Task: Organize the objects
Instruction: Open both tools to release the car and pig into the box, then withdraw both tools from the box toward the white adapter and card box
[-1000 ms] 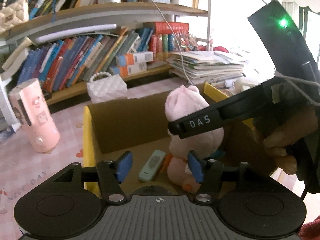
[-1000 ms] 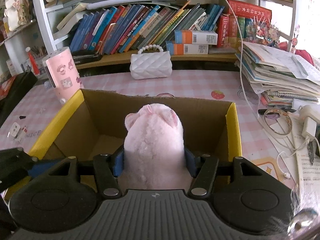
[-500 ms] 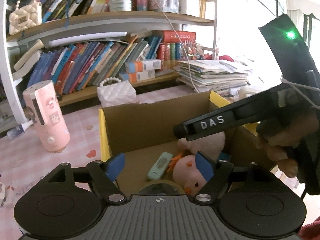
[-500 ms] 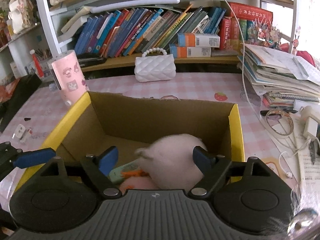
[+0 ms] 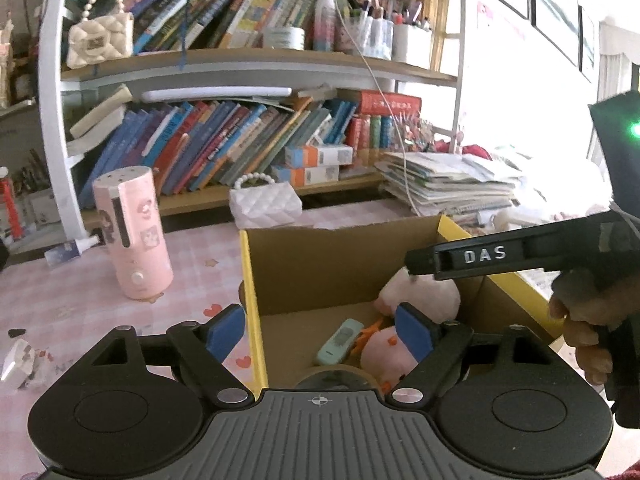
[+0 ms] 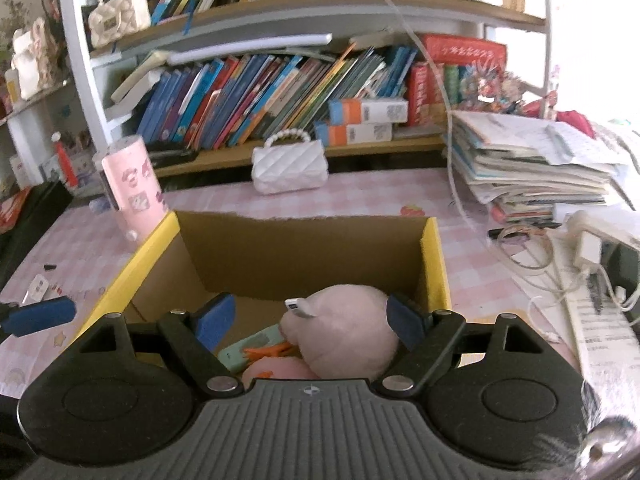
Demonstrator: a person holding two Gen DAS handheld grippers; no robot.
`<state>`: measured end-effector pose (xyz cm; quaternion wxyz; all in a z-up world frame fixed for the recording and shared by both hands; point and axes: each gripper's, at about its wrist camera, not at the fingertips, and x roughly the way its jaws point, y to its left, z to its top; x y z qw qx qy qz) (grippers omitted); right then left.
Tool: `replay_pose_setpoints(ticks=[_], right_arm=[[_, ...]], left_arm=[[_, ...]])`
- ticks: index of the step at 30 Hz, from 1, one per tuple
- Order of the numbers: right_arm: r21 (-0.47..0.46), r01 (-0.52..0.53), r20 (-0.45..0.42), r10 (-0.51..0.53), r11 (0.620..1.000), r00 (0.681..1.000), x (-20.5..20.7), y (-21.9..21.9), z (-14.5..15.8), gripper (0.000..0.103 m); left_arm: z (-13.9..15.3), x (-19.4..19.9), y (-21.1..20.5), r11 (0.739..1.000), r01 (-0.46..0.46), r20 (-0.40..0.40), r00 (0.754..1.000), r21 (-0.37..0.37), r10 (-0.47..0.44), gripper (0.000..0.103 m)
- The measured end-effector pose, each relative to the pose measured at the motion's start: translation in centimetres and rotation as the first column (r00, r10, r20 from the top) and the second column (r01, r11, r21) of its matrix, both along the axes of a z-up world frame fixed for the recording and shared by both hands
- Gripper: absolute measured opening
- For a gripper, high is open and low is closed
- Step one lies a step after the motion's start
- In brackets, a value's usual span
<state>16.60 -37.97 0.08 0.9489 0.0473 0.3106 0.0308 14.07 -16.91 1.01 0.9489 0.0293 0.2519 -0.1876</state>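
Note:
A pink plush pig [image 6: 344, 330] lies on its side inside the yellow-edged cardboard box [image 6: 304, 256], next to a mint remote [image 6: 250, 346]. It also shows in the left wrist view [image 5: 416, 300], with the remote [image 5: 340, 342] and a tape roll [image 5: 336, 376] in the box [image 5: 320, 268]. My right gripper [image 6: 308, 316] is open and empty above the pig. My left gripper [image 5: 320, 330] is open and empty, straddling the box's left wall. The right gripper's finger [image 5: 480, 258] crosses the left wrist view.
A pink cylinder [image 5: 132, 236] stands left of the box and a white quilted handbag [image 5: 266, 204] behind it on the pink checked table [image 6: 380, 196]. Bookshelves [image 6: 260, 100] stand at the back. A paper stack [image 6: 532, 168] and cables [image 6: 560, 264] lie right.
My right gripper opened and let the plush pig drop into the box, where it tipped onto its side. Both grippers rose and drew back a little; the left opened wider.

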Motion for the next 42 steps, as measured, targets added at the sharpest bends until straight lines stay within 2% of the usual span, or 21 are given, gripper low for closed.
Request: replay_pose_setpoints(ticks=[11,23,28,33,42], right_arm=[[-0.025,0.101,0.098,-0.098,0.995,0.990,-5.0,0.2,1.5,0.081],[-0.039,0.227,0.103,-0.222,0.973,0.970,-10.3,1.4,1.7,0.081],[-0.032,0.256,0.079,-0.253,0.966,0.964,-12.1,2.8,1.2,0.081],[-0.026,0.270,0.021,-0.270,0.962,0.963,-14.0,5.2,-0.2,0.080],[-0.025,0.247,-0.085,-0.248,0.969,0.965,-17.2,9.3,-2.4,0.079]], left_arm=[[0.7,-2.4,1.6,0.999,-0.014,0.029,0.999,-0.029,0.015,0.086],[0.7,-5.0,3.8,0.998,0.024,0.027,0.999,-0.055,-0.023,0.086],[0.3,-6.3,5.0,0.998,0.037,0.010,0.999,-0.049,-0.037,0.086],[-0.7,-8.0,6.5,0.999,0.034,-0.042,0.998,-0.025,-0.035,0.086],[-1.9,-11.1,9.6,1.000,0.011,-0.120,0.993,0.010,-0.009,0.086]])
